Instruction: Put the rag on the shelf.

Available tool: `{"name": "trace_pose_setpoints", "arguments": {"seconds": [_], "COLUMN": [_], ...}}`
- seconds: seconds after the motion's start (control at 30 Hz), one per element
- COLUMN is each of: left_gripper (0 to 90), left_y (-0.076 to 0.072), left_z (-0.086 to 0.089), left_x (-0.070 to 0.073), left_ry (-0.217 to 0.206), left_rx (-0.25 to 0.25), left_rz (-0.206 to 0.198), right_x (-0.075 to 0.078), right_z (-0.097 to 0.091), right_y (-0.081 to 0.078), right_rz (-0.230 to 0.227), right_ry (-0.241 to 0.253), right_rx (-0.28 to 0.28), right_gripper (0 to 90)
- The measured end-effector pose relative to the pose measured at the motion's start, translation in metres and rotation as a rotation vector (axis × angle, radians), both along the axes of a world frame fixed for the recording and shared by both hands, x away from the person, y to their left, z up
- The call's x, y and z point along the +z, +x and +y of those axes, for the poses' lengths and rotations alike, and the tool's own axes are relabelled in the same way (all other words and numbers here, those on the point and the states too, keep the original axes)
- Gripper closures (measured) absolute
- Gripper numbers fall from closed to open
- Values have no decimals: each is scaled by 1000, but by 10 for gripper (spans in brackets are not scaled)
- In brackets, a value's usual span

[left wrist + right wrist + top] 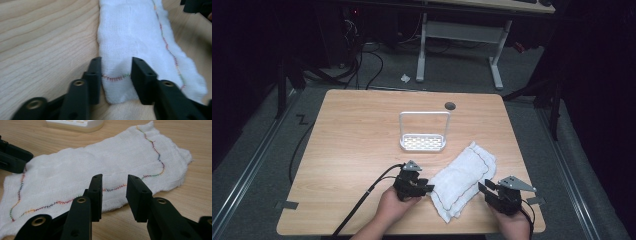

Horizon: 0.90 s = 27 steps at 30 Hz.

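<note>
Holding both sets of jaws open around a folded white cloth [464, 181] lying on the surface [352, 140]: my left gripper [116, 72] straddles its near-left corner, my right gripper [113, 192] its stitched right edge. A white rack [423, 132] sits just beyond the cloth.

Woven white cloth [100, 167], matt wood-grain table [357, 145]
</note>
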<state>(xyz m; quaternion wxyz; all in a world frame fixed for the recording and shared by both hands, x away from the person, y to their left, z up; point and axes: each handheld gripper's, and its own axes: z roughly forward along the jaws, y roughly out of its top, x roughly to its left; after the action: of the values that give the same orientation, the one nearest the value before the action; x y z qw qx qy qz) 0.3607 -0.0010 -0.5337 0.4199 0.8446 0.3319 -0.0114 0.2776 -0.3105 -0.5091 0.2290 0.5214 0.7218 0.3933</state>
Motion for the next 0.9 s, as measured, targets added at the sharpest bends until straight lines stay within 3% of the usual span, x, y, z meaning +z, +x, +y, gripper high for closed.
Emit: {"name": "trace_pose_setpoints", "arguments": {"seconds": [0.2, 0.27, 0.43, 0.6, 0.73, 0.8, 0.9], "left_gripper": [852, 853, 851, 802, 671, 629, 589], "left_y": [-13, -28, -57, -85, -86, -83, -78], "left_z": [9, 21, 52, 76, 88, 91, 98], "left_x": [3, 4, 5, 4, 6, 7, 7], "left_ry": [41, 54, 66, 31, -26, -35, -54], "left_rx": [-25, -39, -52, -43, 4, 20, 53], "left_rz": [-24, -36, -16, 15, -37, -42, -63], "right_x": [0, -1, -3, -7, -10, -10, -9], "right_z": [2, 5, 9, 17, 24, 25, 24], "right_y": [0, 1, 1, 3, 10, 14, 33], "right_rz": [3, 9, 20, 45, 57, 64, 88], "right_ry": [-12, -21, -30, -39, -26, -20, 2], "right_rx": [7, 16, 29, 44, 55, 46, -1], "right_gripper": [763, 776, 779, 757, 691, 675, 650]}}
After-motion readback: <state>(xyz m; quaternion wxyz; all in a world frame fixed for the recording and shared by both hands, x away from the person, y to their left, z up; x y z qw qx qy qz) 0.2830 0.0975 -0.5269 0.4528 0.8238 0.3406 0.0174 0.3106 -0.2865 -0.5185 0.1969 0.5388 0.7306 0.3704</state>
